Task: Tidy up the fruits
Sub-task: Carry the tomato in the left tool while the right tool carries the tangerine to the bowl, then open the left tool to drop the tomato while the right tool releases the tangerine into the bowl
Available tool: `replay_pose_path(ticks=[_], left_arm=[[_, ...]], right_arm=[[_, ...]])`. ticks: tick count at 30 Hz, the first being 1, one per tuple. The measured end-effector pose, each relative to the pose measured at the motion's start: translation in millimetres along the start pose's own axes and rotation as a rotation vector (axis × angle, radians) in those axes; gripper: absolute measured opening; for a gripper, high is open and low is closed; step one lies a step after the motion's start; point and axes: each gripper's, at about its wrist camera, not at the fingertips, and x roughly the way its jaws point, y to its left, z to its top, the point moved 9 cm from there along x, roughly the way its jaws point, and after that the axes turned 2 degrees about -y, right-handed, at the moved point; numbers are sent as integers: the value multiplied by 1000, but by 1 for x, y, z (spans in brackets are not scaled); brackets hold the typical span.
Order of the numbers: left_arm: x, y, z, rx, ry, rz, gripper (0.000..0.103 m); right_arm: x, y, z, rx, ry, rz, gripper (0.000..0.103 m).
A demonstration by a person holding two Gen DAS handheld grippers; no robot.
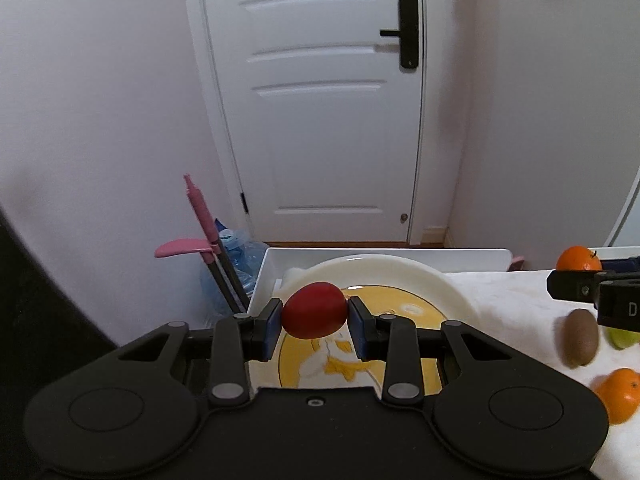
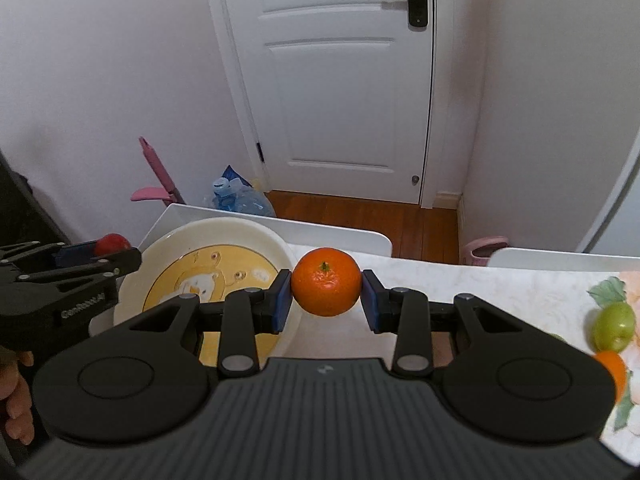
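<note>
Left gripper [image 1: 314, 312] has its fingers pinched on a red fruit [image 1: 314, 310], small and smooth, hanging above the plate [image 1: 404, 268] at twelve o'clock from my wrist. Right gripper [image 2: 326, 283] has its fingers closed on an orange [image 2: 326, 281], stem up, gripped across its widest part, poised above the plate's rim at the three o'clock side. Both fruits are airborne, neither touching the dish. Out on the tabletop [image 1: 508, 300] wait a kiwi [image 1: 581, 338], a green fruit [image 2: 614, 326] and another orange [image 1: 619, 395], off at three o'clock. My read: this is the drop-off. I would go one hand at a time so the grippers do not collide over the dish. Lower each fruit until it nearly meets the yellow centre, then ease the fingers apart slowly; round things roll, and that shallow rim will not stop much. The red one looks slippery, so keep it level.
</note>
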Motion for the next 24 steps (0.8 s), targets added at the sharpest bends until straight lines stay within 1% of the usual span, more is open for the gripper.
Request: replay_pose_path(ticks=[9,16,17,18,20,24], left_arm=[[72,-7,-5,63,62,-61,39],[95,-10,-9,98,90,-86,39],[96,-12,-8,103,87,-83,43],[95,-12,-8,108,83,-82,53],[92,-11,-6,118,74,-78,65],[81,-7,-8,120,66,-62,71]], right_arm=[[44,-1,1,31,41,-40,51],[55,-5,2,46,57,-41,51],[55,-5,3,47,58,-39,51],[57,-4,4,46,57,-35,51],[57,-4,5,42,57,-26,51],[58,0,6,20,59,-1,51]])
